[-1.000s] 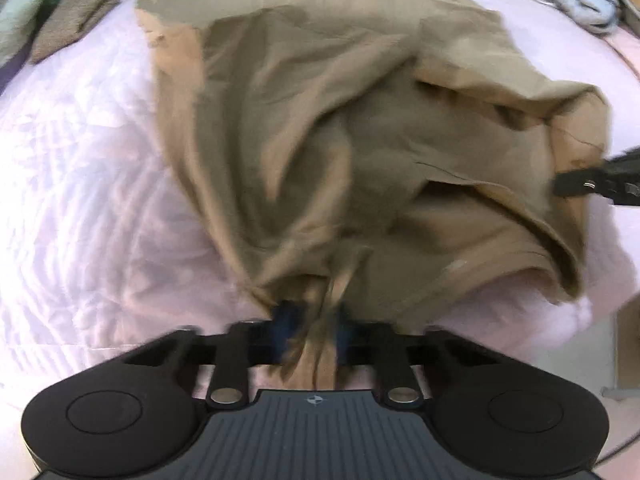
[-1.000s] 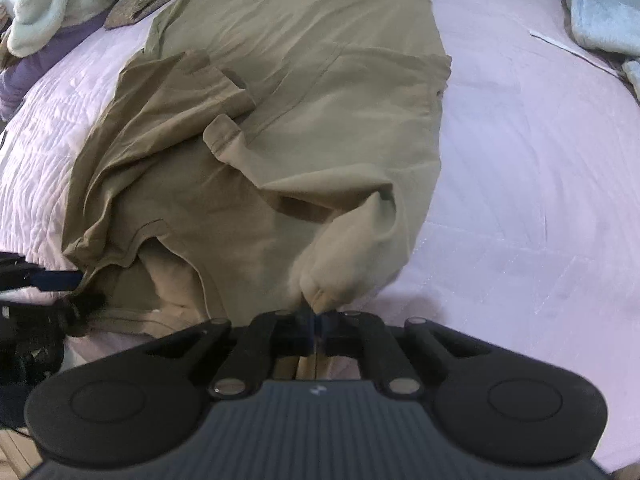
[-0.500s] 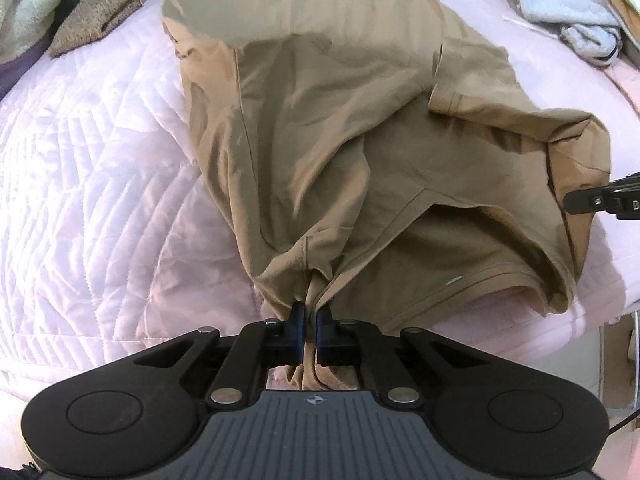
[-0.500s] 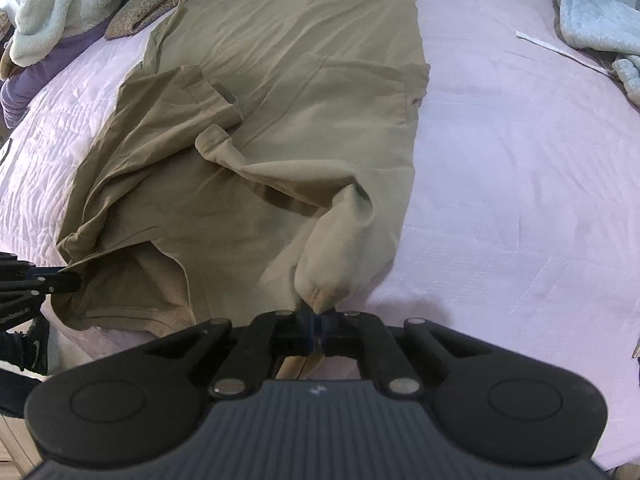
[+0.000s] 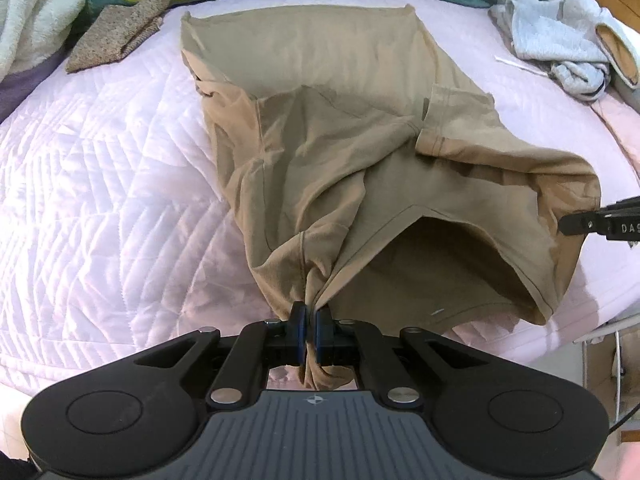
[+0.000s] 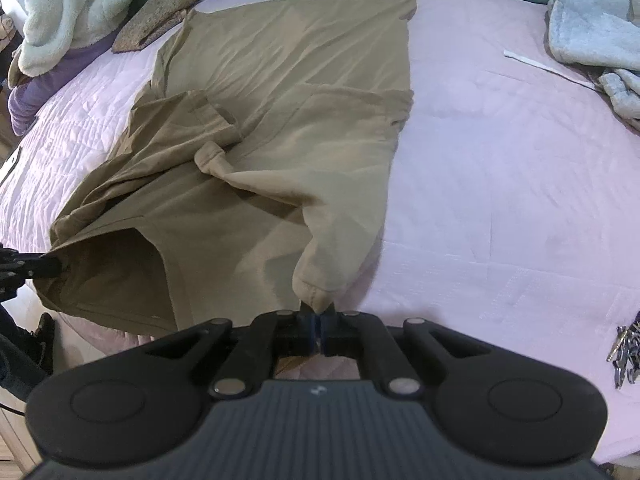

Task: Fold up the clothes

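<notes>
- The bed (image 6: 500, 184) carries my one garment, a tan T-shirt (image 5: 320, 152); its far half lies flat on the quilt, the near half is gathered and raised toward me
- I judge the fold barely under way; both sleeves look tucked inward, yet the lengthwise fold is not yet laid and the near end is rumpled
- My left gripper (image 5: 307, 326) has its fingers clamped on a bunched near corner of the shirt
- My right gripper (image 6: 316, 326) has its fingers pinched together on the other near corner
- A pale grey pile (image 5: 560, 40) on the far side waits unfolded
</notes>
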